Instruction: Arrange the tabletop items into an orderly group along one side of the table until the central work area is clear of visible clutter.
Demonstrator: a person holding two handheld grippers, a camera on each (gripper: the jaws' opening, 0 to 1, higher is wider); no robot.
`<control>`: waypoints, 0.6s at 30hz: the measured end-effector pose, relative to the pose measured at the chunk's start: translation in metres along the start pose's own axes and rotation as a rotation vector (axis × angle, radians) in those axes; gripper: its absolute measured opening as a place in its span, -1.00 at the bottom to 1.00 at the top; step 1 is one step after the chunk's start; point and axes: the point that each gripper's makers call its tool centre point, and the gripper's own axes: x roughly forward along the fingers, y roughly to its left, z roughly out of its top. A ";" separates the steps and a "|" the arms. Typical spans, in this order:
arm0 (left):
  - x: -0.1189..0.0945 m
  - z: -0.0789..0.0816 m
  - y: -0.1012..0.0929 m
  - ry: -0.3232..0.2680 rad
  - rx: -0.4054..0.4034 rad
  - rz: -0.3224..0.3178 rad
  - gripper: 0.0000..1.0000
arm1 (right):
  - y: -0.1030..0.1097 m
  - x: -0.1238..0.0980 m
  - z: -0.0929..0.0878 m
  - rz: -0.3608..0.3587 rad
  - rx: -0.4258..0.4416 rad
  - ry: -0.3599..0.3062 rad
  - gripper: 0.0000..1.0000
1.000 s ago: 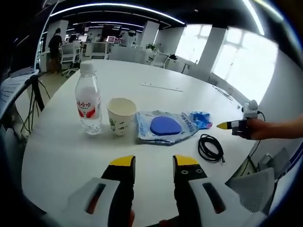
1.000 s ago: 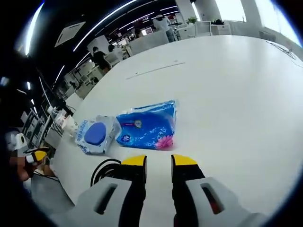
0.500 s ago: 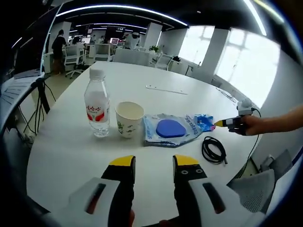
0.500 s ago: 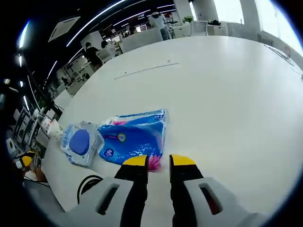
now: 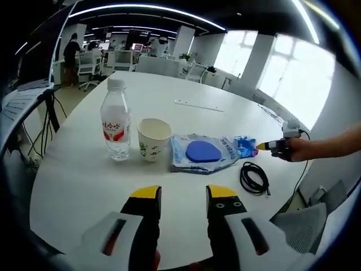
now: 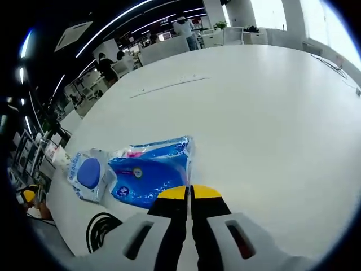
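Two tongs: right tongs point(image 6: 190, 193) pinching the blue tissue pack point(image 6: 149, 175); left tongs point(image 5: 181, 195) spread. Next, drag it toward the wipes pack point(image 6: 86, 174).

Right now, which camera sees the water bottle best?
The left gripper view. The water bottle stands upright there, whole from white cap to base, with its red label plain, beside the paper cup on the white table. In the right gripper view I can't pick the bottle out for sure; the far left edge is too small and blurred.
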 end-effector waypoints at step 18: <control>0.004 0.001 -0.009 0.007 0.018 -0.029 -0.39 | -0.024 -0.006 -0.007 -0.027 -0.013 -0.007 -1.00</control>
